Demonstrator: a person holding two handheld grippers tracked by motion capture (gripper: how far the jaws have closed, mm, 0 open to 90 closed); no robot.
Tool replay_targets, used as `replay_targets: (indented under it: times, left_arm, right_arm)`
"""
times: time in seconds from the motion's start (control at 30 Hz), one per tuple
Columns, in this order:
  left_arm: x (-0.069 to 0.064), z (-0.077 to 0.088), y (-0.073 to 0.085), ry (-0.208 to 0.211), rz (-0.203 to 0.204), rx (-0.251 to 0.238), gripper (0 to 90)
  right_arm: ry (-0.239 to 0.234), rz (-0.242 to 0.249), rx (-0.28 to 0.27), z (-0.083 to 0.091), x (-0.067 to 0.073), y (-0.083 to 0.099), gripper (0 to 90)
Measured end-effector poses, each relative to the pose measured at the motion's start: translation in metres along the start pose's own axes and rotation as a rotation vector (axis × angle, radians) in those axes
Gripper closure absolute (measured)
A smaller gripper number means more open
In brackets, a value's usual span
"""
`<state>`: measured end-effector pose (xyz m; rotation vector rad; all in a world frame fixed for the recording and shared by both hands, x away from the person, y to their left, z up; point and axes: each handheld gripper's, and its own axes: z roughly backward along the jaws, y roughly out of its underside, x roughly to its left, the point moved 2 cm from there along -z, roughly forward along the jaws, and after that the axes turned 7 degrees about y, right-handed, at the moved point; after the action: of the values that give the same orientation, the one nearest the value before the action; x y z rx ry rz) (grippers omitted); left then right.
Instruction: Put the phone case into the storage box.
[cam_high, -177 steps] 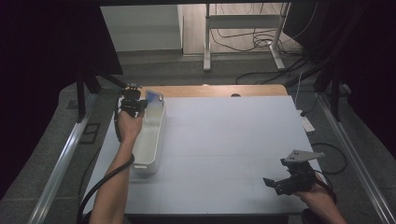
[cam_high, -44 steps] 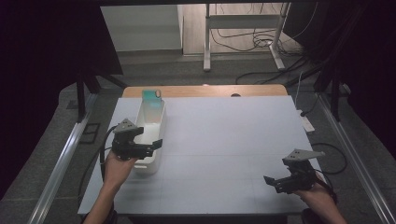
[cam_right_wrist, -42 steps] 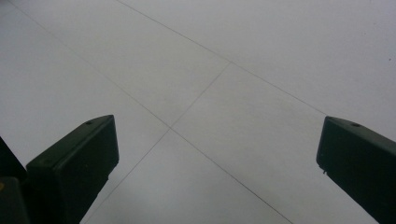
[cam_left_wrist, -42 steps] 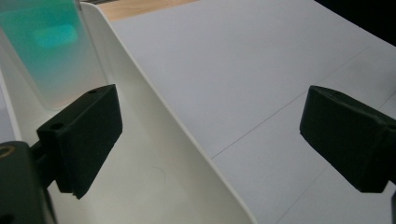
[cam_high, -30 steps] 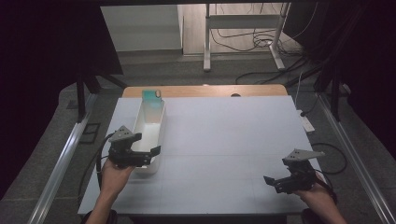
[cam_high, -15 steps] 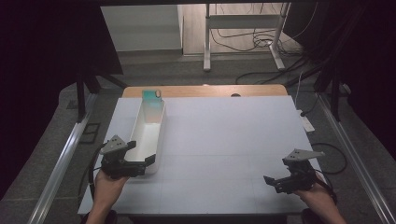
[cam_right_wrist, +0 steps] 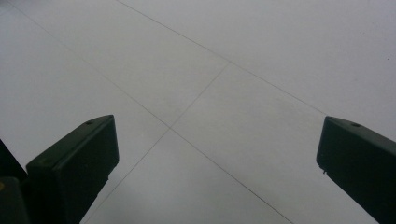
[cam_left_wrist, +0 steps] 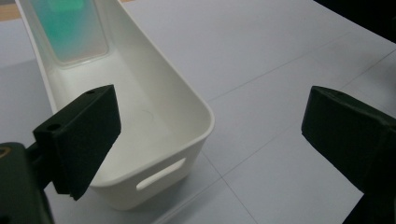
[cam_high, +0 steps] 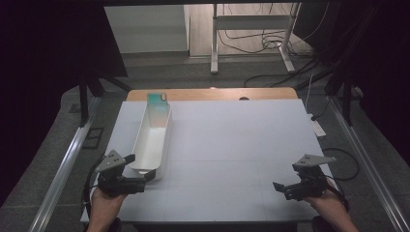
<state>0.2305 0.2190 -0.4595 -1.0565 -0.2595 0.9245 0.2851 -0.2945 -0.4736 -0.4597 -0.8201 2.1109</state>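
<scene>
A long white bin (cam_high: 151, 140) lies on the left part of the white table (cam_high: 232, 145), its length running from about 7 o'clock up toward 11 o'clock of the tabletop in the high view. At its far end a teal phone case (cam_high: 157, 102) leans against the end wall, sticking up a little above the rim; the left gripper view shows it as a pale green panel (cam_left_wrist: 70, 28) at 11 o'clock, resting inside the bin (cam_left_wrist: 140, 116). The near end wall has a slot handle (cam_left_wrist: 161, 173). The left gripper (cam_high: 138, 180) sits at 7 o'clock of the table, just beside the bin's near end, held by the left hand (cam_high: 104, 208) that comes in from the bottom edge. Its jaws stand wide apart and hold nothing; in its own view the left jaw hangs in front of the bin's near part while the right jaw is over bare table, so the near corner of the bin lies between them without touching either, as far as can be told. The right gripper (cam_high: 283, 188) rests at 5 o'clock of the table, well apart from the bin, in the right hand (cam_high: 333, 208). Its jaws are also spread wide, with bare table (cam_right_wrist: 210, 93) and its thin seam lines between them.
</scene>
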Motion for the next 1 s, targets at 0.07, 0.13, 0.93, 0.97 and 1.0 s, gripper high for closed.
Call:
replay_targets:
  times: [0.07, 0.13, 0.93, 0.97, 1.0]
  left_arm:
    - [-0.001, 0.001, 0.002, -0.001, -0.001, 0.003, 5.1]
    - [-0.002, 0.002, 0.004, -0.004, -0.001, 0.006, 4.9]
    - [-0.010, 0.017, 0.025, -0.044, 0.000, 0.036, 3.6]
    - [-0.010, 0.018, 0.026, -0.046, -0.001, 0.036, 3.6]
    - [-0.011, 0.019, 0.026, -0.050, 0.000, 0.033, 3.6]
  right_arm:
    - [0.000, 0.000, 0.001, 0.000, 0.000, 0.000, 0.0]
    - [0.000, -0.001, 0.002, 0.000, 0.000, 0.000, 0.0]
    - [0.002, -0.001, 0.006, -0.001, 0.000, 0.000, 0.0]
    - [0.002, 0.000, 0.007, -0.001, 0.000, 0.000, 0.0]
    - [0.003, 0.000, 0.007, -0.001, 0.000, 0.000, 0.0]
